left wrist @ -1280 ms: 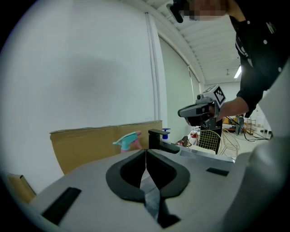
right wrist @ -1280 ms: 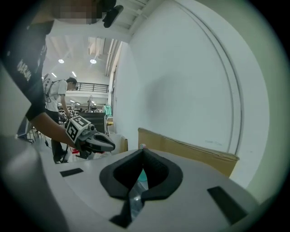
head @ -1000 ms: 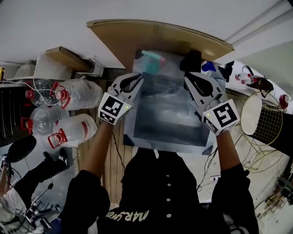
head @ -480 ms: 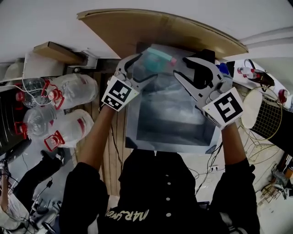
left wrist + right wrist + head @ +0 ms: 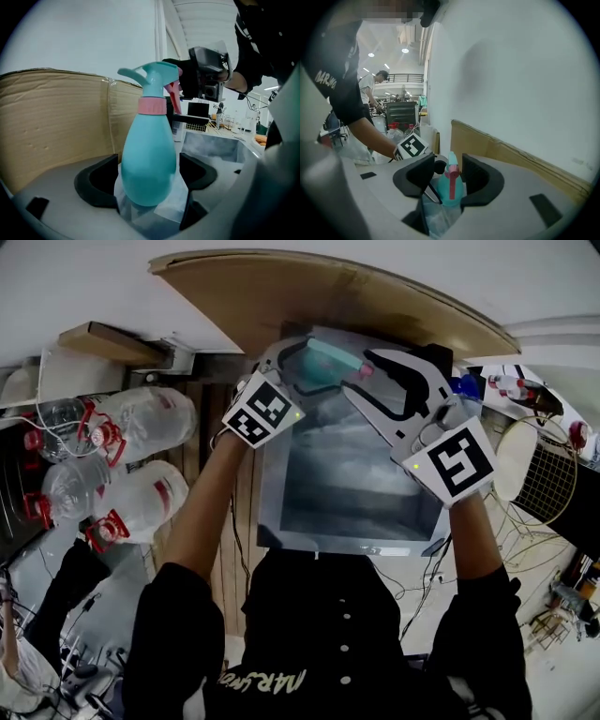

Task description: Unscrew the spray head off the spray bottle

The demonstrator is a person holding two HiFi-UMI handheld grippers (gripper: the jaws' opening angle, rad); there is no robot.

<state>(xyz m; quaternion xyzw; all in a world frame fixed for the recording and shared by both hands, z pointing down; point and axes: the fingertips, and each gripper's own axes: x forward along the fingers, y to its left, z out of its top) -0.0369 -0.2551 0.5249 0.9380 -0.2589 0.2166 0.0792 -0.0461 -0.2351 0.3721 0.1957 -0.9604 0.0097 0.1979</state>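
Left gripper (image 5: 149,180), just opened wide, brackets the spray bottle (image 5: 149,140) untouched; right gripper (image 5: 448,172), opening too, flanks its spray head (image 5: 452,164).

The person wears a black shirt (image 5: 309,615) with small pale buttons (image 5: 344,617) down the front and white lettering (image 5: 267,682) along one edge. Its black sleeves (image 5: 169,634) end around the elbow. The left tongs (image 5: 302,367) and right tongs (image 5: 367,377) are pale grey-white shells with black liners on their inner faces. Each carries a white cube (image 5: 265,411) printed with black square markers. A small green light (image 5: 413,466) glows beside the right one's cube. A thin dark cable (image 5: 232,521) trails from the left tongs.
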